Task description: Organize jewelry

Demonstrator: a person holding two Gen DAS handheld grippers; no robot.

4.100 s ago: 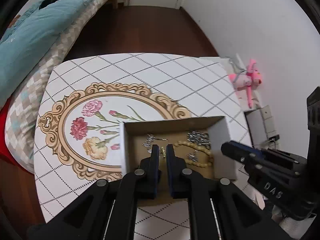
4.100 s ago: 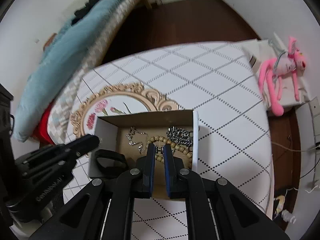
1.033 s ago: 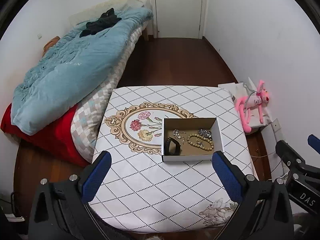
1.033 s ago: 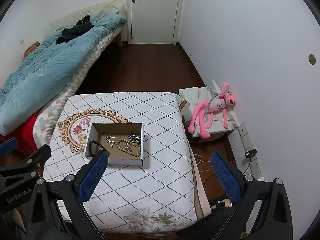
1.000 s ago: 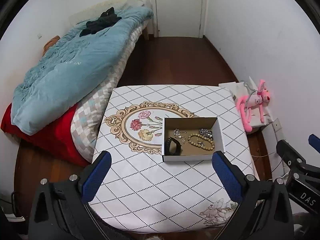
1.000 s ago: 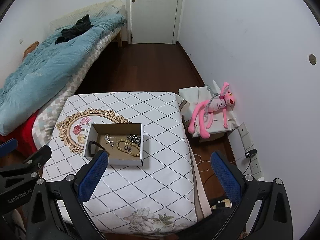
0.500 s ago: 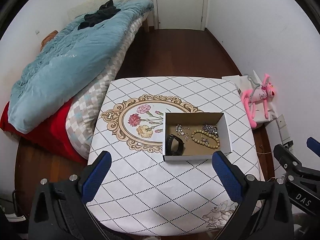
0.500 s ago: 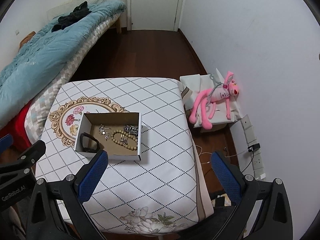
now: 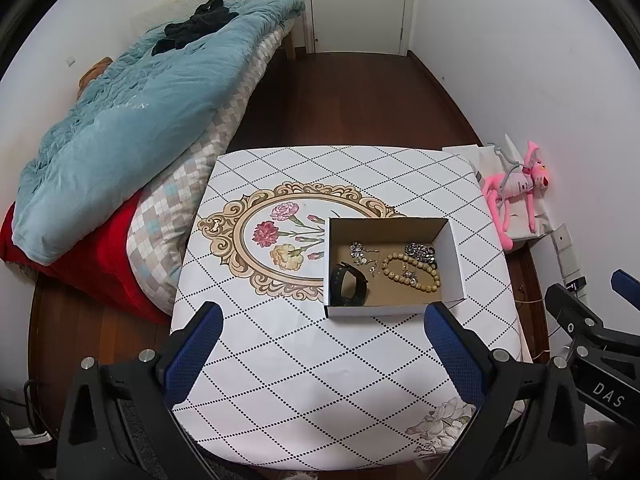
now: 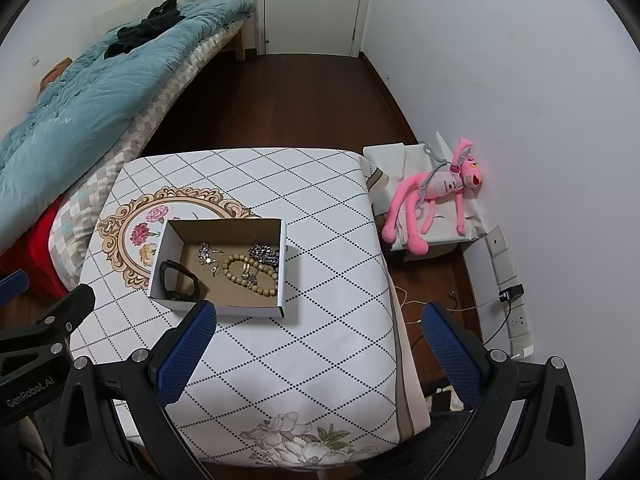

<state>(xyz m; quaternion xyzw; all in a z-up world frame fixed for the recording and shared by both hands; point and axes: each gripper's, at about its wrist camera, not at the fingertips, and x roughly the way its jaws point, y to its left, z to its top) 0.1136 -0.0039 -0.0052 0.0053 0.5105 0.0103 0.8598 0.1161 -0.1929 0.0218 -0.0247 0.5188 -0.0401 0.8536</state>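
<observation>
Both tools, left (image 9: 320, 350) and right (image 10: 318, 346), hang wide open above my counter (image 9: 280, 360), all jewelry gathered in the box (image 9: 456, 264).

Open box on the tabletop, jewelry inside.

The box (image 9: 394, 312) sits on the tabletop (image 9: 280, 360), toward its right half. Inside, a watch (image 9: 349, 284) lies at the left, a bead bracelet (image 9: 410, 272) right of it, small metal pieces (image 9: 362, 254) behind. A bed (image 9: 132, 120) stands left of the tabletop, a plush toy (image 9: 516, 190) on the right.

Box (image 9: 392, 311) walls only obstacle; top open.
</observation>
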